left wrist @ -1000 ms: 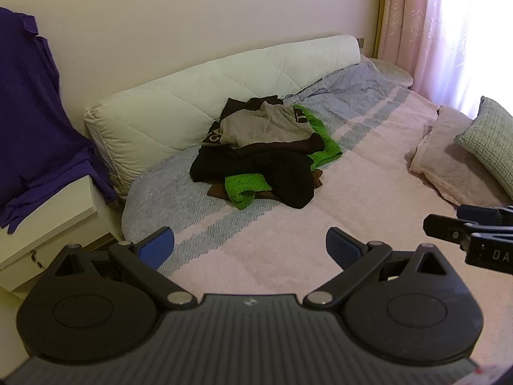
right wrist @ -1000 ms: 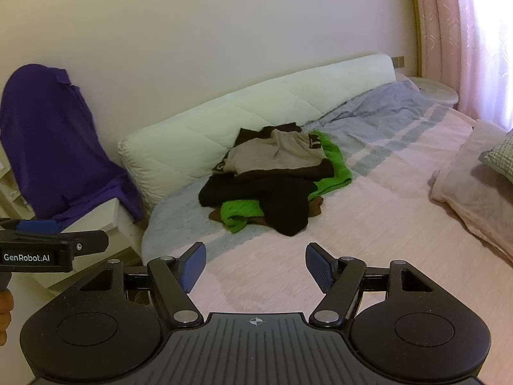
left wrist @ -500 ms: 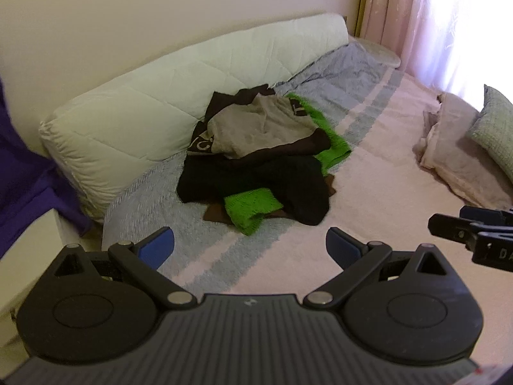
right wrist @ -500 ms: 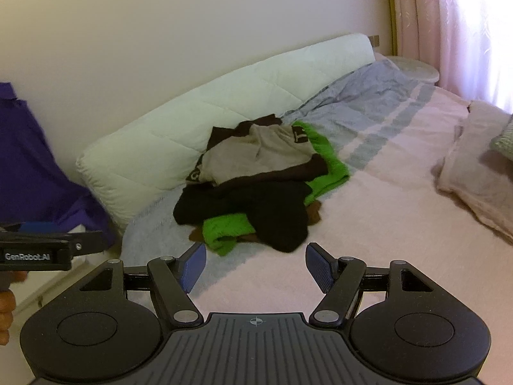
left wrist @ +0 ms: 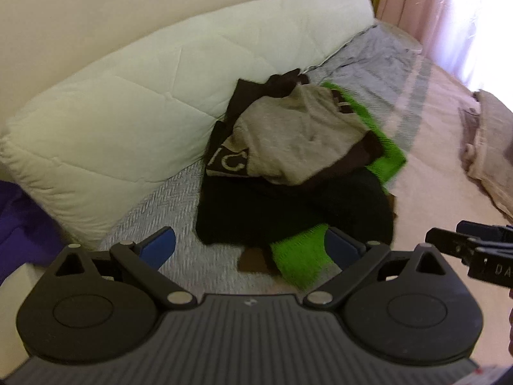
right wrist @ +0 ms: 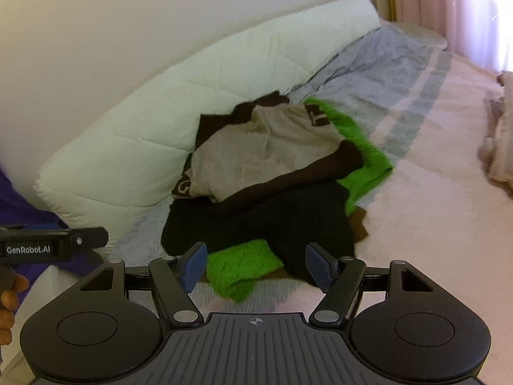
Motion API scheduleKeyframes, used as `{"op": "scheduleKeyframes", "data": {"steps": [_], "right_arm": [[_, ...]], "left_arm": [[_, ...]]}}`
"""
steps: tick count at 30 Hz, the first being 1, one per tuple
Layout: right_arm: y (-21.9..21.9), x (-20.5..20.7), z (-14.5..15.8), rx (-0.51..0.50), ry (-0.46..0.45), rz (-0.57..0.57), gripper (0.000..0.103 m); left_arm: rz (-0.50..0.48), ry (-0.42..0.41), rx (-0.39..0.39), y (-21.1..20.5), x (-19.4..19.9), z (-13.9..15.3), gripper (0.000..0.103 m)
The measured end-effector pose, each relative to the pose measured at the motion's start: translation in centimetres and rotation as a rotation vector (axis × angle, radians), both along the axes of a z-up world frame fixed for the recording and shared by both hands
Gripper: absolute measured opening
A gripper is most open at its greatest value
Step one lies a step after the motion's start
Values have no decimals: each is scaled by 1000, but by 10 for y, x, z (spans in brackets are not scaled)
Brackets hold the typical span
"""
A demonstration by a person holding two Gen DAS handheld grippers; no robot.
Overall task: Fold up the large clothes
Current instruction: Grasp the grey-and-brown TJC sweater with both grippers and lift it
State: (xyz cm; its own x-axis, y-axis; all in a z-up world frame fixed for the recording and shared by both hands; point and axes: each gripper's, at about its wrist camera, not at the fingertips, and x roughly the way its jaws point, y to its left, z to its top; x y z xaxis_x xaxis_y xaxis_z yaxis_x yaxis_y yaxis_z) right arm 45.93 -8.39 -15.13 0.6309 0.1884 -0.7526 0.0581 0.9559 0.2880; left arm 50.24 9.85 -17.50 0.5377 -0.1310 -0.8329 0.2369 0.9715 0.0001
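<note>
A pile of clothes lies on the bed against the white bolster. On top is a beige garment [left wrist: 298, 138] [right wrist: 266, 154] with dark brown trim, under it a black garment [left wrist: 288, 211] [right wrist: 288, 221], and a bright green one [left wrist: 298, 256] [right wrist: 240, 266] pokes out at the front and right. My left gripper [left wrist: 250, 247] is open, its blue pads just short of the pile's front edge. My right gripper [right wrist: 256, 263] is also open, framing the green cloth and holding nothing. Each gripper shows at the edge of the other's view.
The bed [left wrist: 433, 166] has a pink cover with a grey striped band. A long white quilted bolster [left wrist: 144, 96] runs along the wall. Purple cloth [left wrist: 22, 224] hangs at the far left over white furniture. A beige pillow [left wrist: 493, 147] lies at the right. Pink curtains [right wrist: 465, 9] hang behind.
Both grippers have moved forward toward the clothes pile, which now looms larger and closer in both views. The purple cloth has slid out to the left edge. Both stay open.
</note>
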Motion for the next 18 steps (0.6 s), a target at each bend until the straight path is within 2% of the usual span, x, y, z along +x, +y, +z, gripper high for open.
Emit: {"op": "scheduleKeyframes", "data": {"steps": [10,18], "right_arm": [[18,118,-92,-25,10,36,66],[51,165,-142,-84,11,142,66]], "left_arm": [[38,57,-8,8,109,-94,86],[62,90,-2,9,143,-131,86]]}}
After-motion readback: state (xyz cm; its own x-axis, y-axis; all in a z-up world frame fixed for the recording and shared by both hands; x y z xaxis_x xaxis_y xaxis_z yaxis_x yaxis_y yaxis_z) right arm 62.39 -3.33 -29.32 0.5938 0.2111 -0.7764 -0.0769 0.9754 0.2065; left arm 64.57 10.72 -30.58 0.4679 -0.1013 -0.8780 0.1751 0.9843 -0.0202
